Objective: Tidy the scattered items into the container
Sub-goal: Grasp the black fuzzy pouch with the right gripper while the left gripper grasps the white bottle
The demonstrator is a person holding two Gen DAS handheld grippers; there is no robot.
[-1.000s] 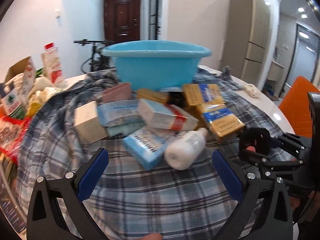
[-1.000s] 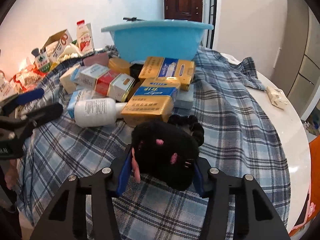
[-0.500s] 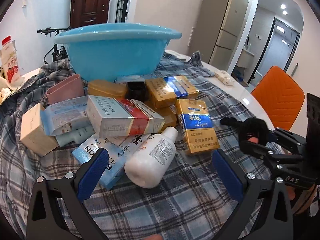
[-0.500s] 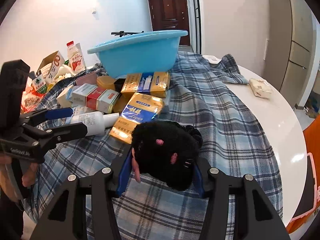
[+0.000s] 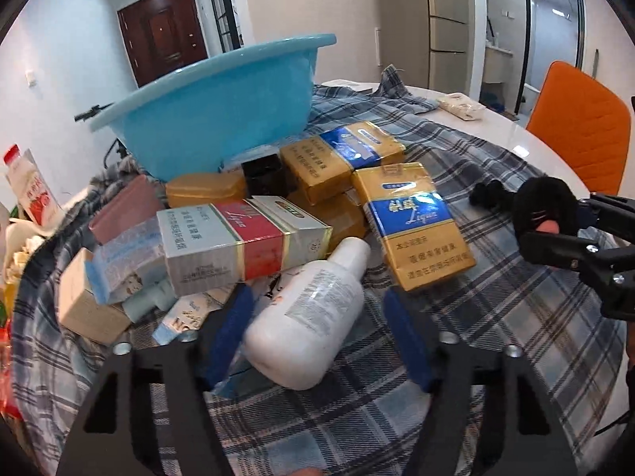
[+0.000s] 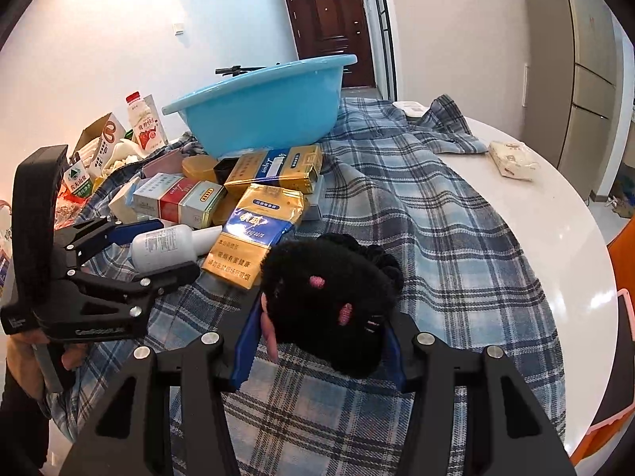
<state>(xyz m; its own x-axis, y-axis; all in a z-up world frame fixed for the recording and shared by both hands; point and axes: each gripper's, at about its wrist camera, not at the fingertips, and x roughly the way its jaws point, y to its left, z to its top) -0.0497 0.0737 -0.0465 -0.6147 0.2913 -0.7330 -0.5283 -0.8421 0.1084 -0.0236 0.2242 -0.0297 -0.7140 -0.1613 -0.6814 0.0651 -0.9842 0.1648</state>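
White bottle [image 5: 305,317] is straddled by the left gripper [image 5: 317,331], blue pads parted, touching nothing. Blue basin [image 5: 222,115] is set behind the pile. Black plush toy [image 6: 325,305] is clamped in the right gripper [image 6: 317,347].

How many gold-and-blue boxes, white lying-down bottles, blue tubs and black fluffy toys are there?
gold-and-blue boxes: 2
white bottle: 1
blue tub: 1
black fluffy toy: 1
Total: 5
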